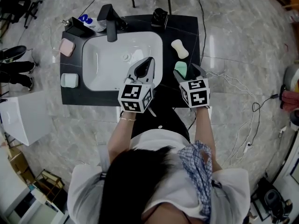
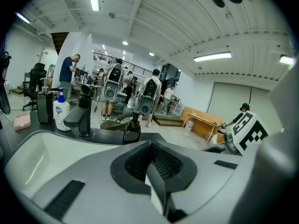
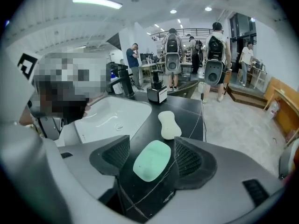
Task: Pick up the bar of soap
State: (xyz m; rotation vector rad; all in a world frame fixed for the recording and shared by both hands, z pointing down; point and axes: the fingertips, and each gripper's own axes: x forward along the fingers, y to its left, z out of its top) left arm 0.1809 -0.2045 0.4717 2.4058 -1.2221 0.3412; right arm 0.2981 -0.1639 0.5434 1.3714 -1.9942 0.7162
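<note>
Right claw [image 3: 152, 149] wide, pads [image 3: 190, 160] clear of green soap bar [image 3: 151, 161], which lies flat between them on dark tabletop [image 1: 187, 29]. In head view green bar [image 1: 181, 69] sits at 3 o'clock of white sink [image 1: 93, 50], near tabletop's front edge. Cream soap bar [image 3: 169, 125] just beyond, at 12 o'clock of green one, apart from it. Left claw [image 2: 150, 147] closed, jaws together, nothing between, hovering over sink's front rim. Pink soap [image 1: 67, 46] at 9 o'clock of sink.
</note>
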